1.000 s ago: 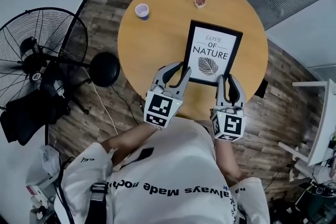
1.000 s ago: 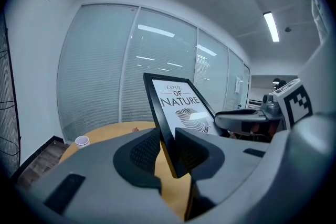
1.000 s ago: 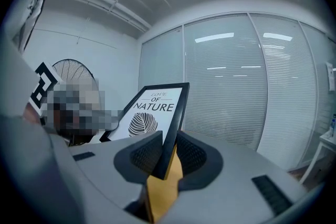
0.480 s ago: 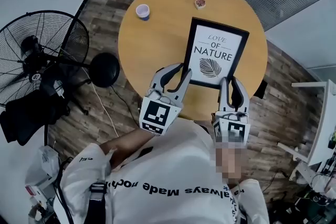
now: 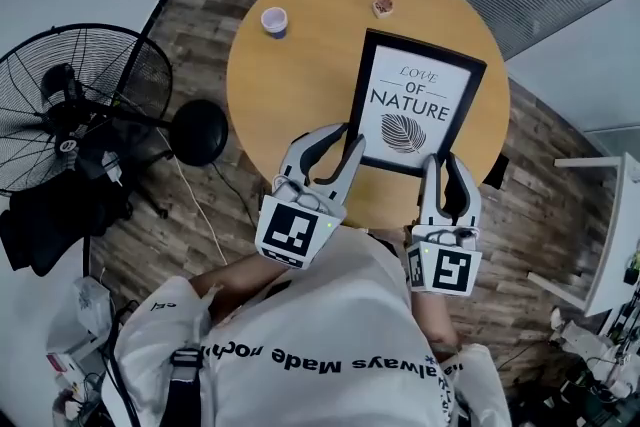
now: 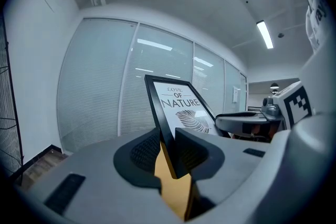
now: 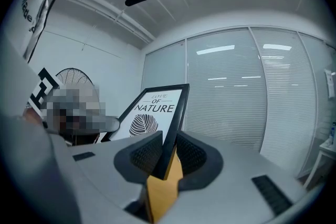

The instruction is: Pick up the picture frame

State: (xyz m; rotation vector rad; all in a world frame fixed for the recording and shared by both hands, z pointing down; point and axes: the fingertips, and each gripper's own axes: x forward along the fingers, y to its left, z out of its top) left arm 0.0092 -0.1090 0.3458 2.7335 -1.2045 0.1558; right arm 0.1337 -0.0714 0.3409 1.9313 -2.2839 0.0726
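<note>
Finding 1, grip. My left gripper (image 5: 343, 139) is clamped on the left border of the picture frame (image 5: 417, 102), near its nearest corner. In the left gripper view the dark moulding (image 6: 164, 124) sits squarely between the ribbed pads with no gap on either side. My right gripper (image 5: 444, 171) is likewise closed on the opposite border, near the other close corner, with the moulding (image 7: 169, 136) pinched edge-on. The frame extends away from both sets of jaws, out over the round table (image 5: 300, 75).

Finding 2, handling. I judge the frame to be stiff and fairly light, but fragile if it is glazed. The moulding is narrow and smooth, so it may slip under a pinch. All of its length lies beyond the jaws, so it will tend to droop and lever against the pads. The borders are the correct hold, and the printed face should not be touched. Both grippers must rise at the same rate to avoid twisting it.

Finding 3, limits of inspection.
- I cannot tell whether the far edge rests on the table or is clear of it.
- Neither gripper view shows the back of the frame or any stand.
- I cannot confirm whether the front is glazed.
- How deep the pads sit on the moulding is hidden under my gripper bodies from above.
- A cup (image 5: 273, 19) and a small item (image 5: 381, 5) lie well beyond the frame, and I cannot identify the item.
</note>
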